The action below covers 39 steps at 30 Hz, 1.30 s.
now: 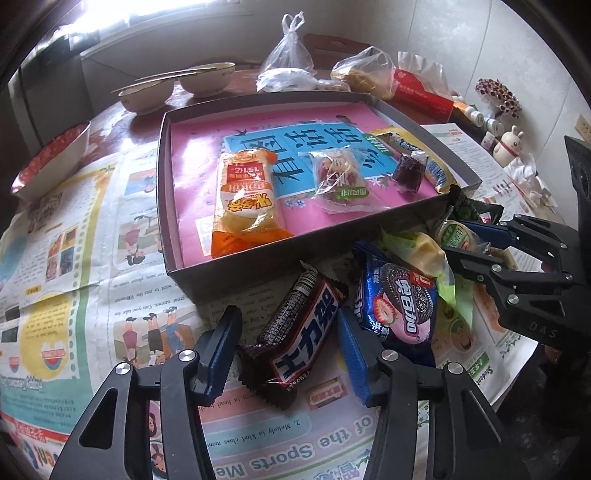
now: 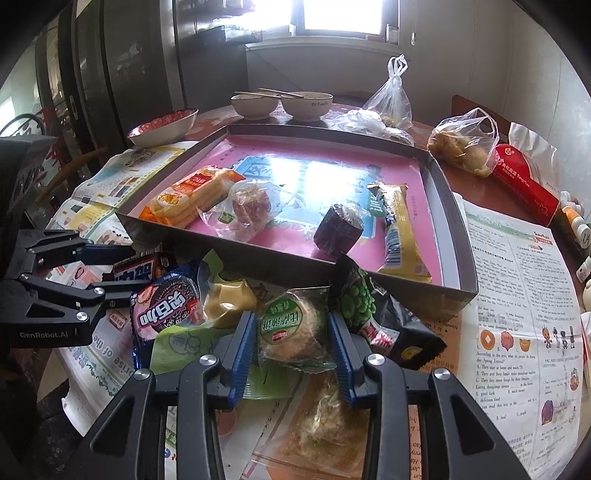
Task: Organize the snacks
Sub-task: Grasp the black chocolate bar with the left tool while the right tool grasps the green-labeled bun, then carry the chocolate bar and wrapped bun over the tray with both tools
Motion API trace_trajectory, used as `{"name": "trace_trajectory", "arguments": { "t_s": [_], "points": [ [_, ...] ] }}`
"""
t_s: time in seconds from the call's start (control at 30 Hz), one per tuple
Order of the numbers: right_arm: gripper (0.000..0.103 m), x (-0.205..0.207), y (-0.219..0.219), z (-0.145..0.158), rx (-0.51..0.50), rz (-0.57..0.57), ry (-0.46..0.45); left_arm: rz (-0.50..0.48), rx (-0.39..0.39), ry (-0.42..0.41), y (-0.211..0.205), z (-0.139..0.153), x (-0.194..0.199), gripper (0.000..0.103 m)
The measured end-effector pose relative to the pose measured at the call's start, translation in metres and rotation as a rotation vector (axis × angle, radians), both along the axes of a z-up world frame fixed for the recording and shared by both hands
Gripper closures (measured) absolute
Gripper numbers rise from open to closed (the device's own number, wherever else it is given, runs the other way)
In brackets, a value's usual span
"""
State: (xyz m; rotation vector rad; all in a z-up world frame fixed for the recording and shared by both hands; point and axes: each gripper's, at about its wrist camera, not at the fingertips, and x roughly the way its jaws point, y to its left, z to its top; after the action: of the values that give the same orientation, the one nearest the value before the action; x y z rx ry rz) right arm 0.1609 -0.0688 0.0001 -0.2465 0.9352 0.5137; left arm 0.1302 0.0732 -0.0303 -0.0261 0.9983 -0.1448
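L wrist view: left gripper [image 1: 288,341] straddles the chocolate bar [image 1: 295,336] on the newspaper [image 1: 74,258], just in front of the box [image 1: 258,258]; blue pads [image 1: 352,354] beside the wrapper, contact unclear.

R wrist view: right gripper [image 2: 291,332] clamped on the round pastry pack [image 2: 290,328], near box front wall.

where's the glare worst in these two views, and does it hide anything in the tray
Right wrist view: the window is blown out white, and its reflection washes out the middle of the tray liner, hiding the print there; the snacks stay readable. Left wrist view: the window glare sits top left, with only a faint sheen on the tray liner, so the blue lettering stays legible. Both views bend straight edges at the rim.
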Motion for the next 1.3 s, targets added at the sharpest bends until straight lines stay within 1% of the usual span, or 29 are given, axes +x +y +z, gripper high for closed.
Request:
{"name": "trace_trajectory", "arguments": {
  "t_s": [0.03,0.07,0.13,0.23,0.33,0.47,0.83,1.1,1.3],
  "points": [
    [0.066,0.0,0.0,0.0,0.002,-0.002,-0.003,-0.004,-0.002,-0.001,0.0,0.0,-0.001,0.053],
    [0.066,-0.001,0.0,0.001,0.002,-0.001,-0.009,-0.01,-0.004,-0.002,-0.001,0.0,-0.001,0.058],
    [0.067,-0.003,0.0,0.003,0.0,0.003,-0.025,-0.014,-0.018,0.0,-0.002,0.001,-0.002,0.063],
    [0.067,-0.005,-0.001,0.007,0.008,0.004,-0.035,-0.005,-0.034,0.006,0.0,0.002,-0.003,0.073],
    [0.067,-0.007,-0.006,0.013,0.036,-0.002,-0.038,0.011,-0.046,0.008,0.004,0.003,-0.005,0.073],
    [0.067,-0.009,-0.01,0.021,0.05,-0.013,-0.058,0.033,-0.061,0.002,0.009,0.006,-0.009,0.073],
    [0.067,-0.012,-0.019,0.044,0.111,-0.053,-0.103,0.114,-0.096,-0.072,0.021,0.037,-0.02,0.073],
    [0.067,-0.005,-0.022,0.052,0.124,-0.064,-0.117,0.128,-0.1,-0.123,0.016,0.056,-0.01,0.073],
    [0.067,0.0,-0.033,0.053,0.13,-0.097,-0.116,0.129,-0.111,-0.132,0.011,0.061,-0.004,0.073]
  ]
}}
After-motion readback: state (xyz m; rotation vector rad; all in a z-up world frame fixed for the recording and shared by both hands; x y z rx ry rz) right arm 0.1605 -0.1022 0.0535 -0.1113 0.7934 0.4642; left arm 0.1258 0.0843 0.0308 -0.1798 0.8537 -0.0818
